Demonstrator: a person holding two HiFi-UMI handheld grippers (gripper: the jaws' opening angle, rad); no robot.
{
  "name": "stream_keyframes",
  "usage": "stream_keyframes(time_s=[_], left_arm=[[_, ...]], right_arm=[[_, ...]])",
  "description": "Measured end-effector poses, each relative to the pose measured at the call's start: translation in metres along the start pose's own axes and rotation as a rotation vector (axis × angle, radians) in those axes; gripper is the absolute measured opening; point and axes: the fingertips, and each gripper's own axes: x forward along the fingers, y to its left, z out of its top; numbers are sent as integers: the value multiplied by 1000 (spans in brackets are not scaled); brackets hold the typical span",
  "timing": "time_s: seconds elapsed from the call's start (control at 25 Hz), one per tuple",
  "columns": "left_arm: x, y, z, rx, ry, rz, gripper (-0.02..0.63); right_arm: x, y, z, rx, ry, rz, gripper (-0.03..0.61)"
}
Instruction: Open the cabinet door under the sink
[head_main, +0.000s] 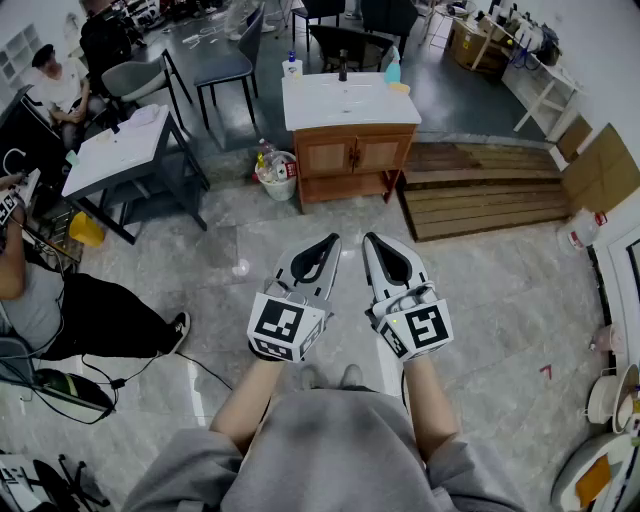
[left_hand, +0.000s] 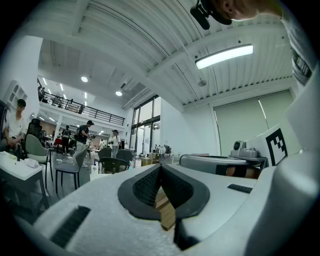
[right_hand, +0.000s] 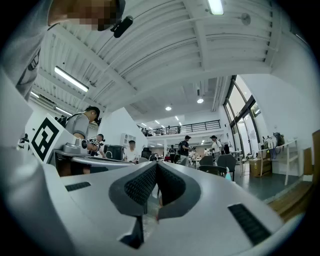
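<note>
Held close to the body in the head view, the left gripper (head_main: 322, 250) and right gripper (head_main: 378, 250) sit side by side above the floor. Both point toward the far cabinet door (head_main: 352, 153), which is closed under the sink (head_main: 347, 98) and well apart from both. Left gripper view: jaws pressed together, gripping nothing. Right gripper view: jaws likewise together, empty.

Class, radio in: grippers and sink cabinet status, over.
Left gripper shut, empty; right gripper likewise. Wooden two-door cabinet under white sink closed, far ahead. Nothing seen between.
</note>
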Motion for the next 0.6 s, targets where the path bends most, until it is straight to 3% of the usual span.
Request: stream_keyframes(time_s=[0.36,0.6], left_arm=[[-28,36,-15,-42,16,-6,8],[-23,40,-26,-65,32,-49,8]], right_arm=[[24,35,-16,10,23,-7,9],[27,33,-26,25,31,-40,9]])
